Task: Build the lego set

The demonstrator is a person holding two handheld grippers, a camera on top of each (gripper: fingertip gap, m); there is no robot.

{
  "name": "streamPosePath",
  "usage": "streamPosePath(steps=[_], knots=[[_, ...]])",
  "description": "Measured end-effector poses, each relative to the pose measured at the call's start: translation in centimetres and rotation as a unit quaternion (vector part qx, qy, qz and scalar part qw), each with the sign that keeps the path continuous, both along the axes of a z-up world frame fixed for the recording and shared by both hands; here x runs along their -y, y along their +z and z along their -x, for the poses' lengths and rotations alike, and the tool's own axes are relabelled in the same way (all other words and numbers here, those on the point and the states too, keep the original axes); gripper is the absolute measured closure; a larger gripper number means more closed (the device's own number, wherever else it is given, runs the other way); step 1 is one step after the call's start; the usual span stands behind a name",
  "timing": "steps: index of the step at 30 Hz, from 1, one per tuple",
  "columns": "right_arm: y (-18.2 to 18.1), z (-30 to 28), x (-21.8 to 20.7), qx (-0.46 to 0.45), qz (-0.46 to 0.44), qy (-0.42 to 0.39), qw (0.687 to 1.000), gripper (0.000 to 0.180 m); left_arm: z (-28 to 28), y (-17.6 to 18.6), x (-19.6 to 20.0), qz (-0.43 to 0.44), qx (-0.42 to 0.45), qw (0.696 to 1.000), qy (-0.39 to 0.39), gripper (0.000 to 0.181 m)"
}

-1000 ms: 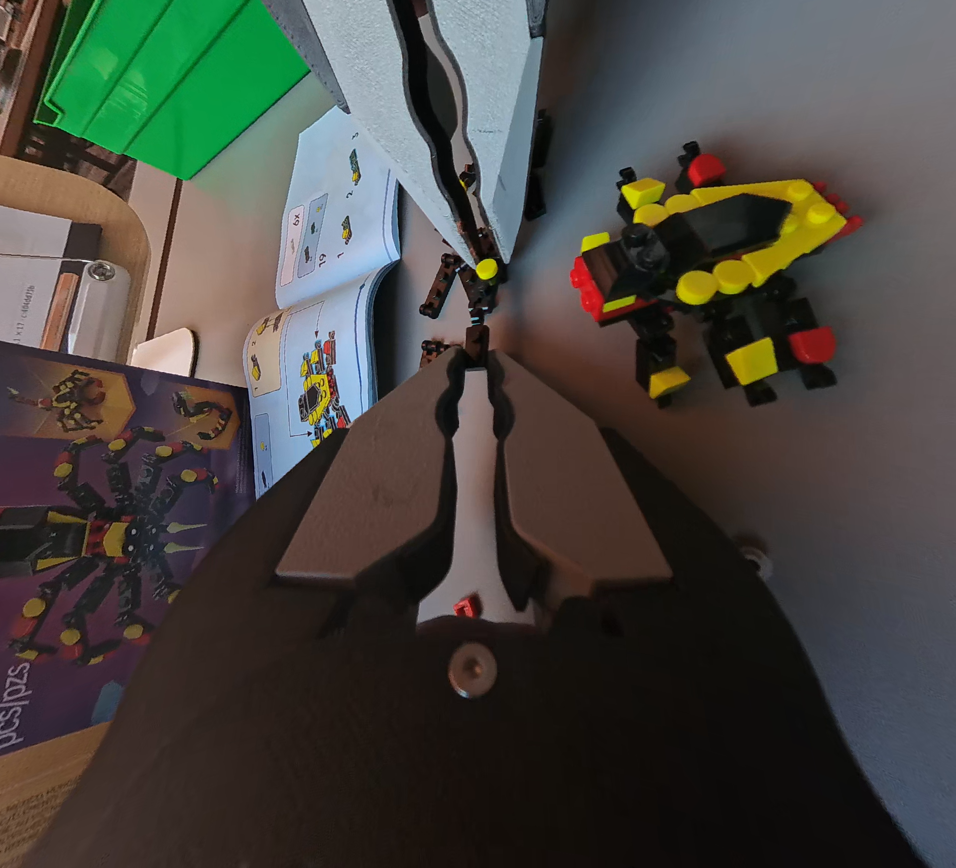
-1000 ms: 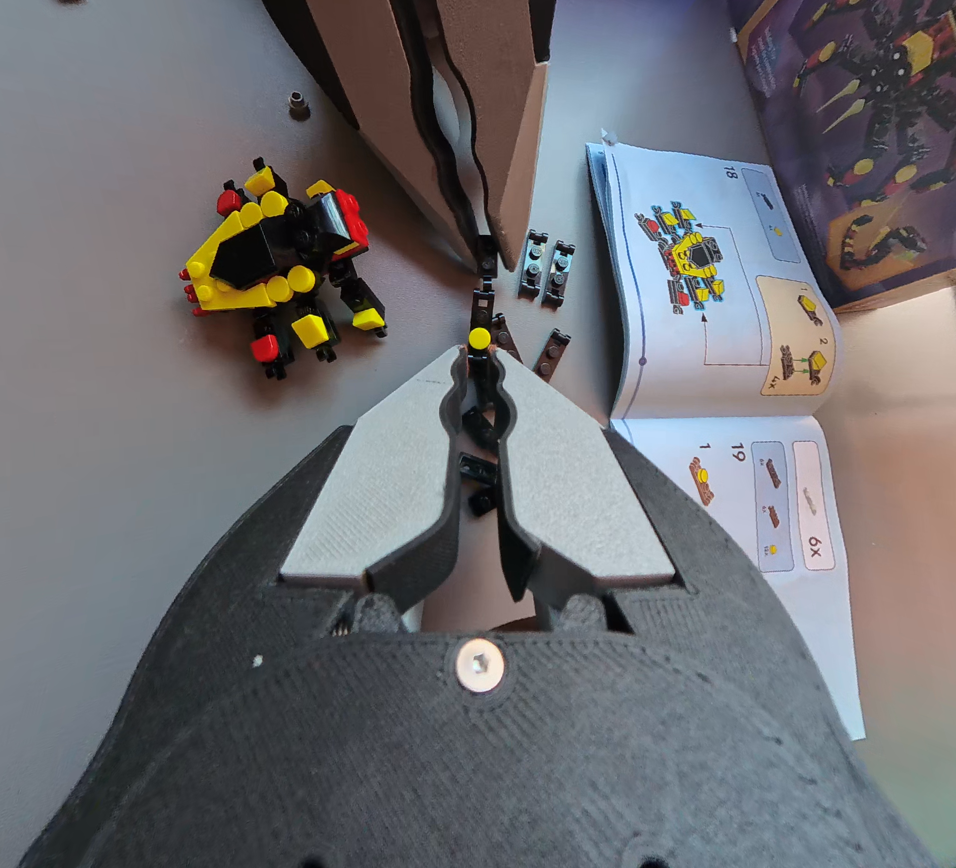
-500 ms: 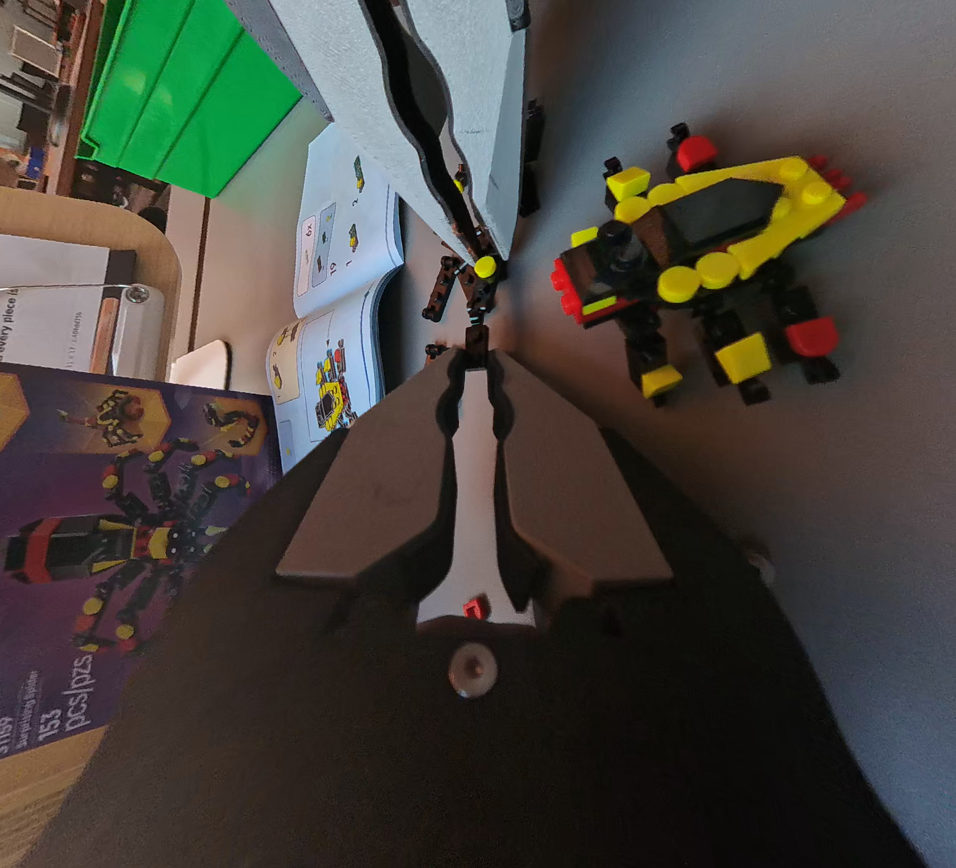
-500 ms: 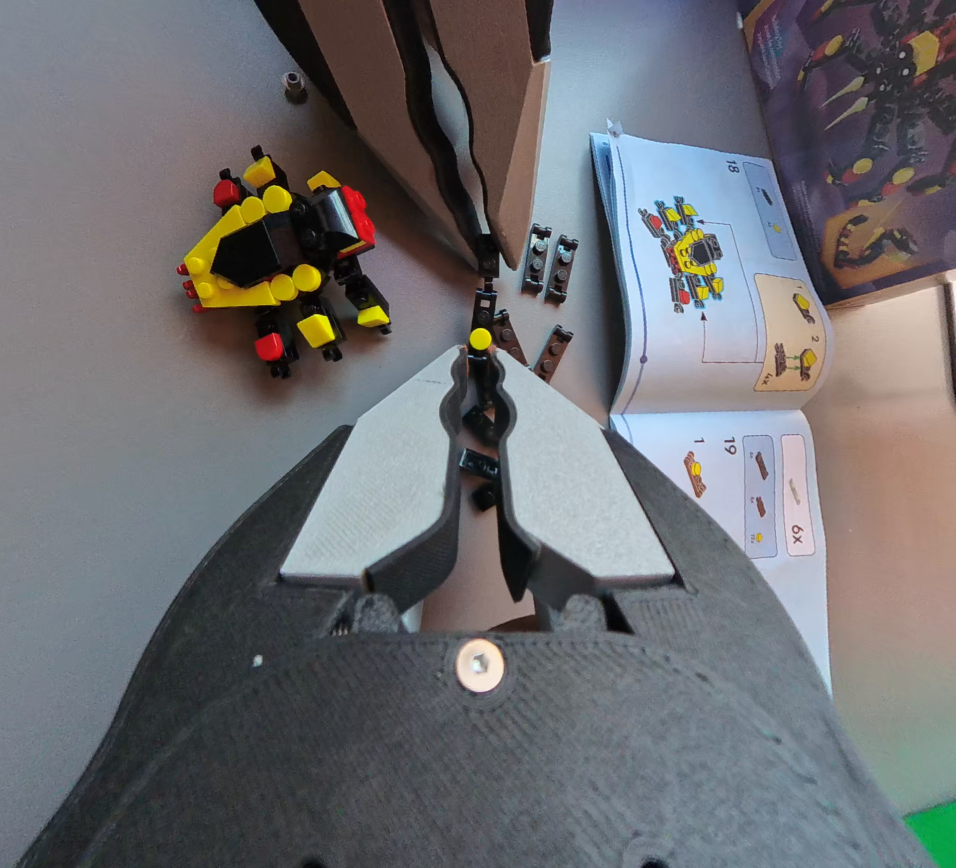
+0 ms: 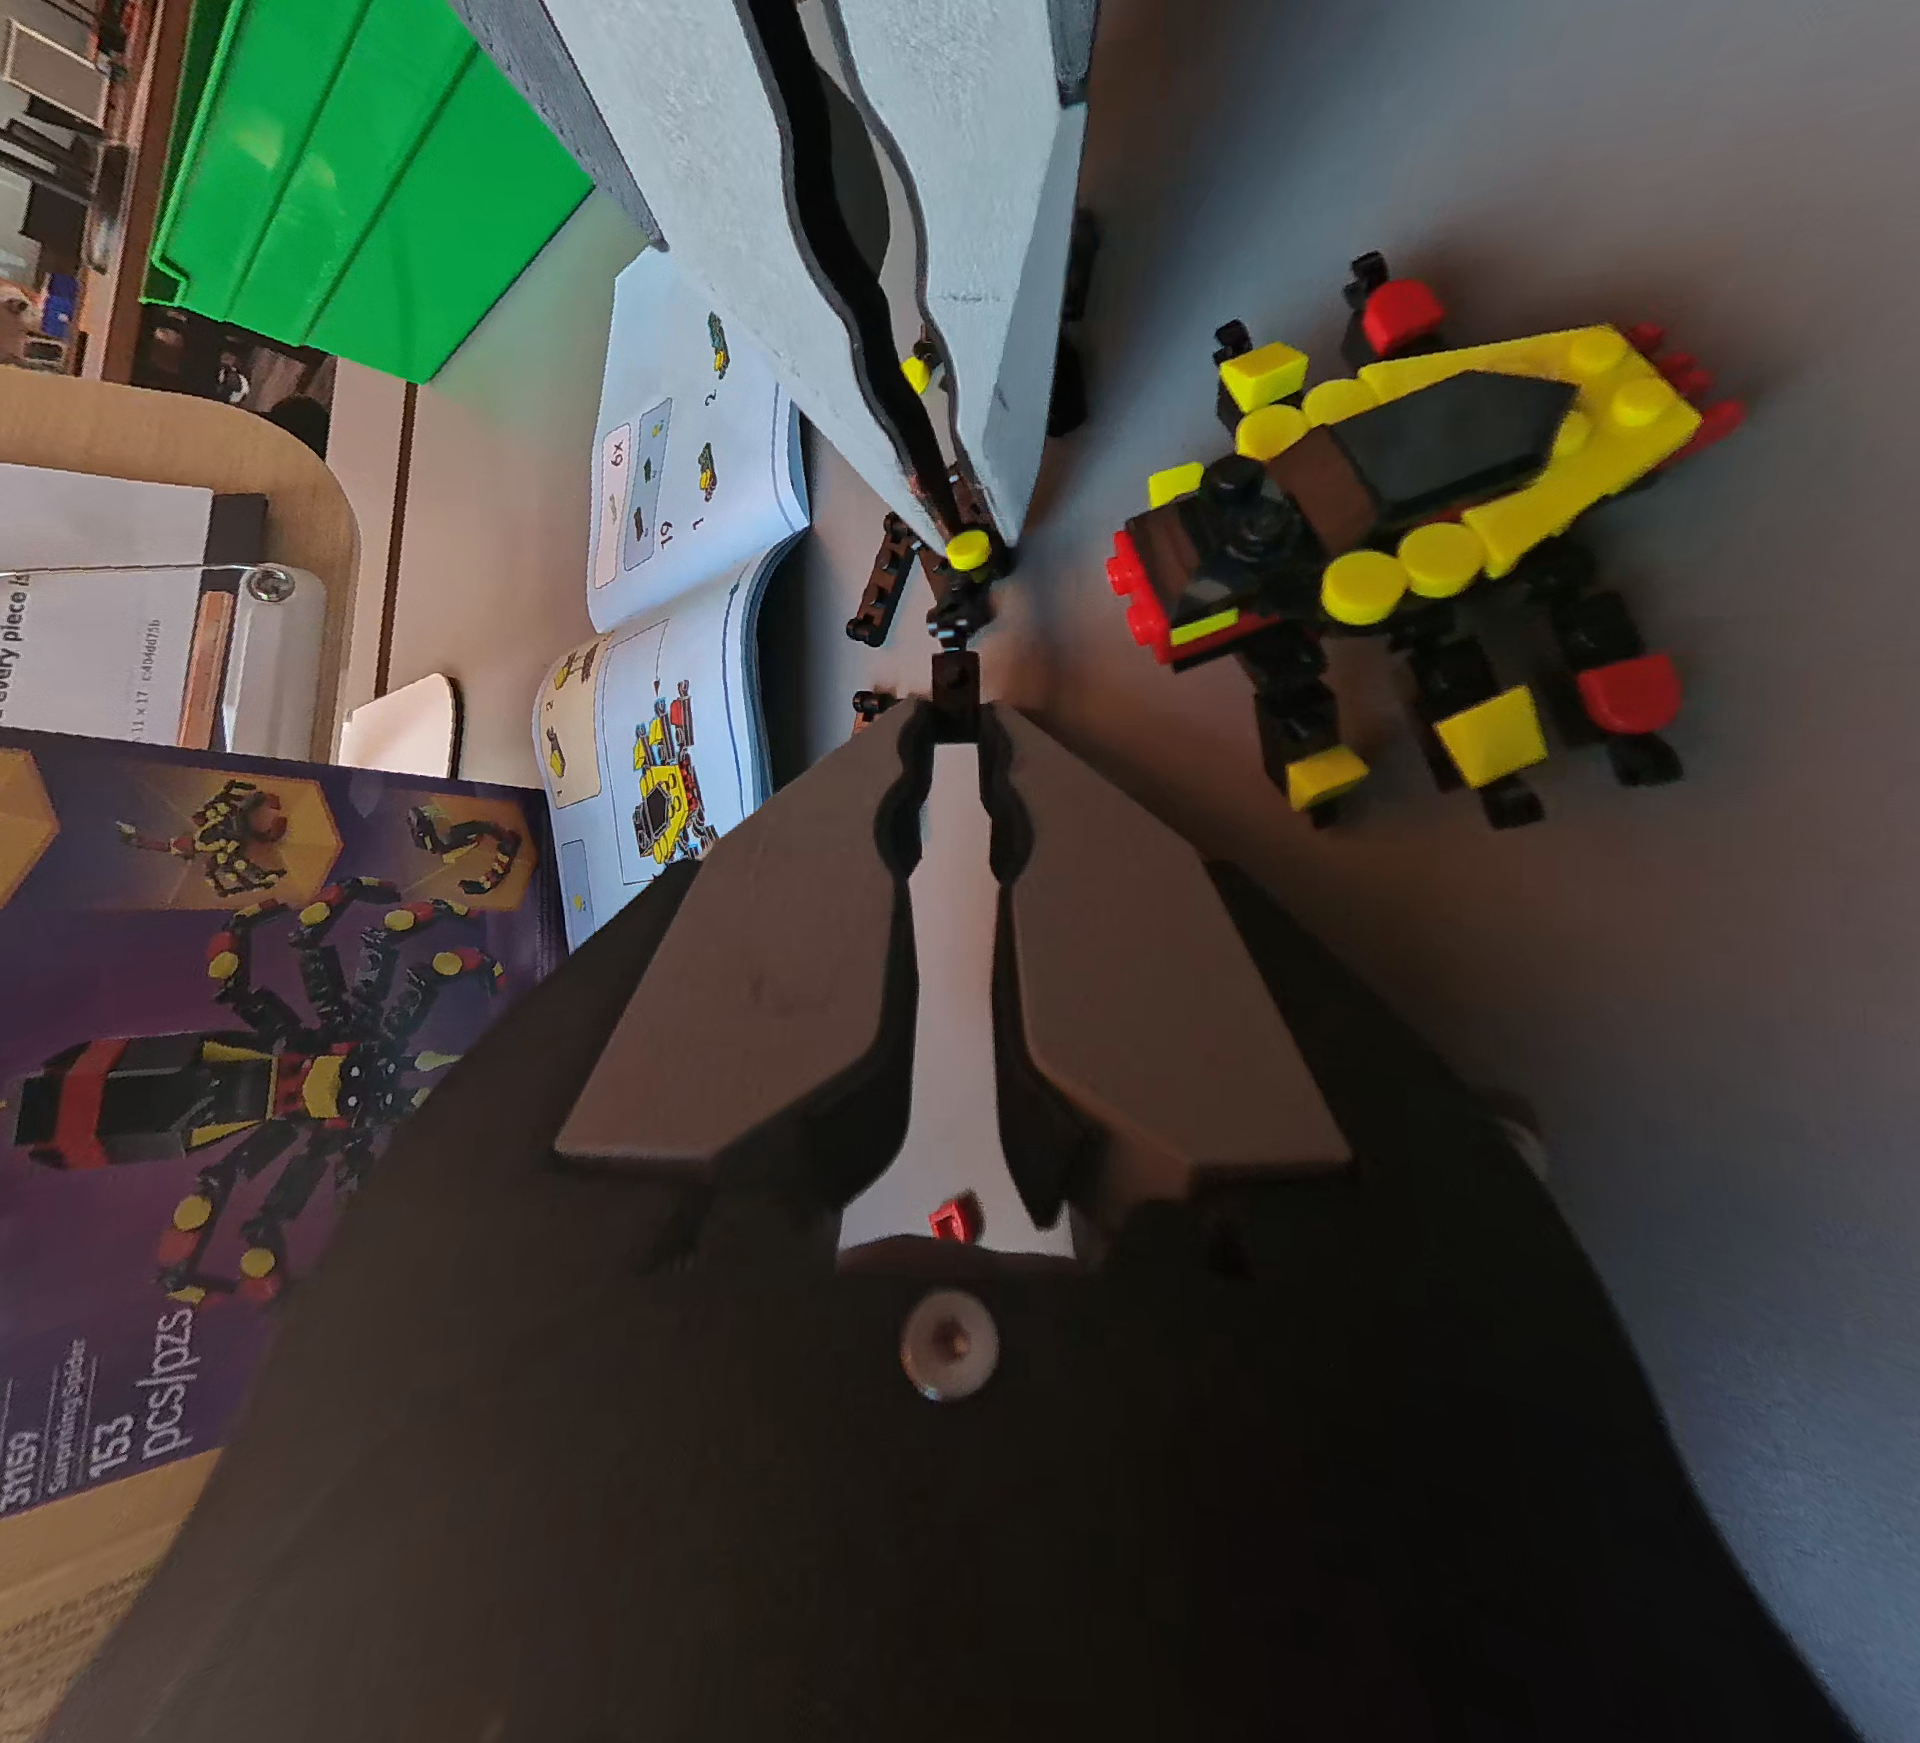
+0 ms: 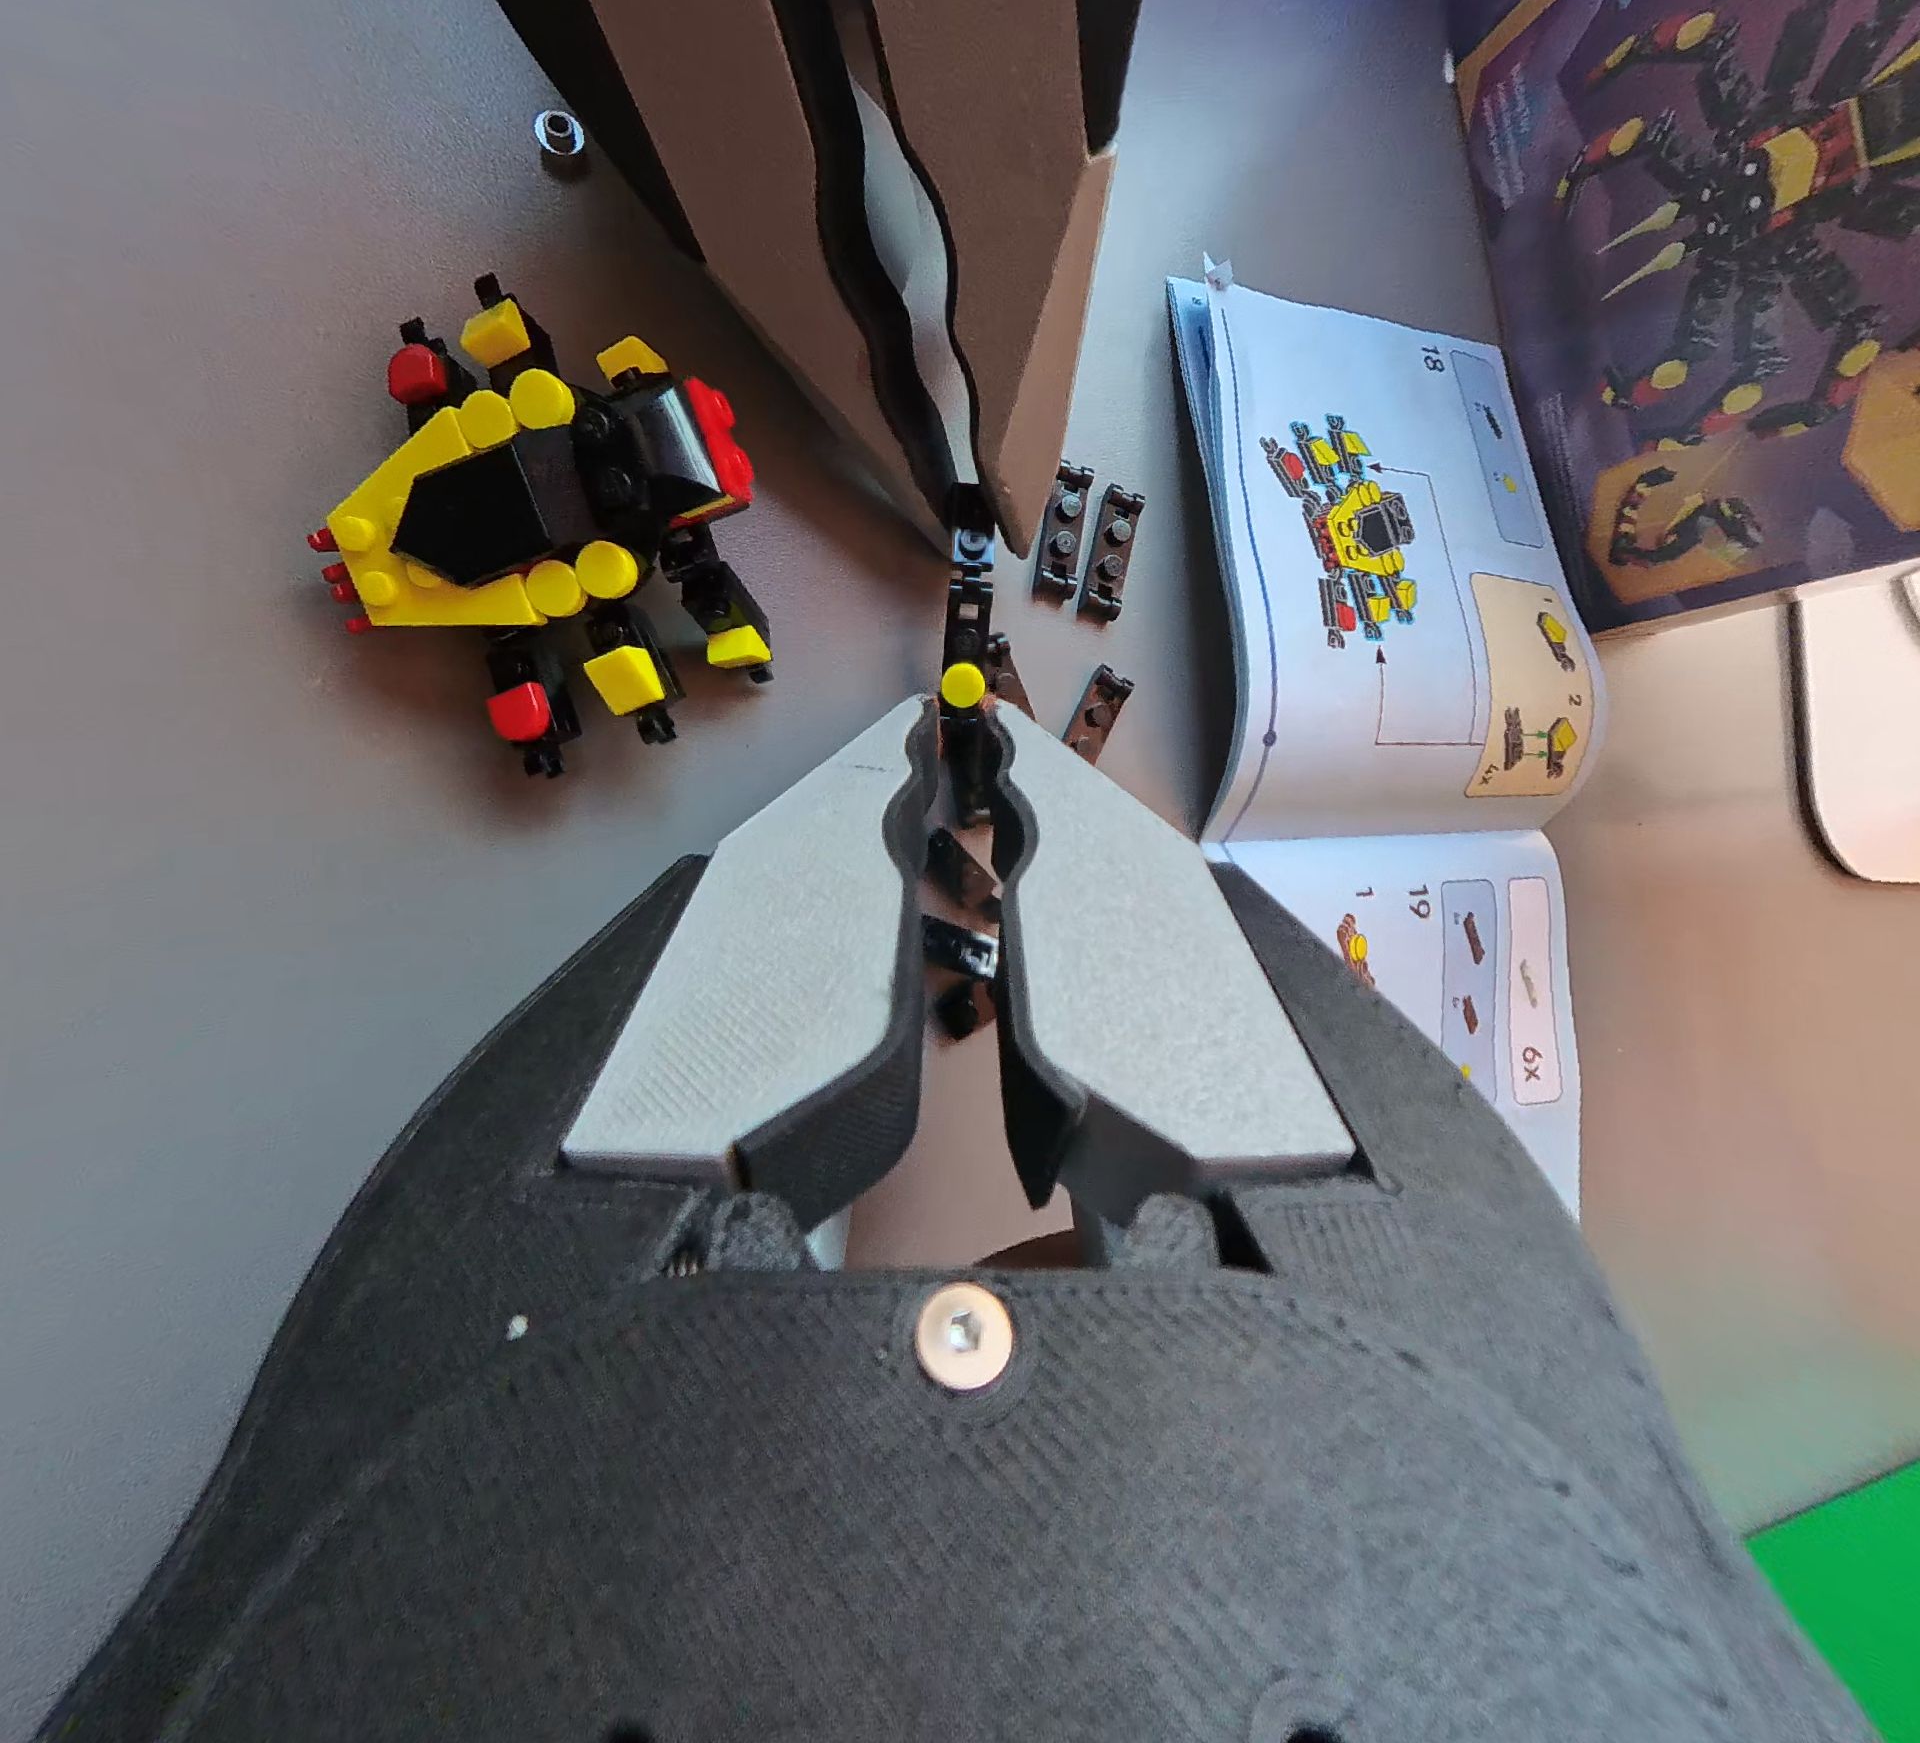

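Observation:
My left gripper (image 5: 954, 722) is shut on a small black leg piece (image 5: 954, 683). My right gripper (image 6: 961, 722) is shut on a black leg segment with a yellow round stud (image 6: 961, 685). The two grippers point tip to tip a little above the table, and the pieces meet end to end in a short black chain (image 6: 968, 597). I cannot tell whether they are clipped together. The right gripper (image 5: 977, 540) comes in from the top of the left wrist view, the left gripper (image 6: 971, 519) from the top of the right wrist view. The yellow, black and red spider body (image 5: 1434, 530) (image 6: 540, 530) stands on the grey table.
An open instruction booklet (image 6: 1382, 602) (image 5: 675, 602) lies beside the purple set box (image 6: 1714, 187) (image 5: 208, 1018). Loose black plates (image 6: 1091, 540) lie near the booklet, and more show under my right gripper. There is also a small grey stud (image 6: 558, 132), a small red piece (image 5: 954, 1220) and a green bin (image 5: 343, 114). Both grippers' tips are close together, under 4 cm apart.
Both grippers have stayed shut on their pieces and have shifted slightly together. The spider body has not moved on the table.

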State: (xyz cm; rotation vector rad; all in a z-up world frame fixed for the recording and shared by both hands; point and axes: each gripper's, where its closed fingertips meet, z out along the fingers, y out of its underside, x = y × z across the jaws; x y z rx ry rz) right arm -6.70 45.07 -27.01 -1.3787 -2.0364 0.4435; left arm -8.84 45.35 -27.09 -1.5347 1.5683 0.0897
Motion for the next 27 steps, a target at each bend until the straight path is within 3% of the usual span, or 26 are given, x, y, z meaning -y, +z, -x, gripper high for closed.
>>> streamPosePath(steps=[17, 21, 25, 27], knots=[[-0.1, 0.0, 0.3, 0.002, -0.023, 0.011, 1.0, 0.175, -0.1, 0.0, 0.2, -0.02, -0.054, 0.998, 0.02, 0.176], [0.0, 0.2, 0.2, -0.016, 0.009, 0.003, 1.0, 0.173, -0.1, 0.0, -0.1, 0.001, -0.031, 0.999, 0.032, 0.176], [0.4, 0.8, 0.2, -0.037, 0.053, -0.01, 0.998, 0.16, 0.0, -0.1, -0.2, 0.014, -0.022, 0.999, 0.042, 0.176], [0.3, 1.0, 0.2, -0.041, 0.067, -0.016, 0.997, 0.164, 0.0, -0.1, -0.2, 0.022, -0.015, 0.999, 0.045, 0.175]])
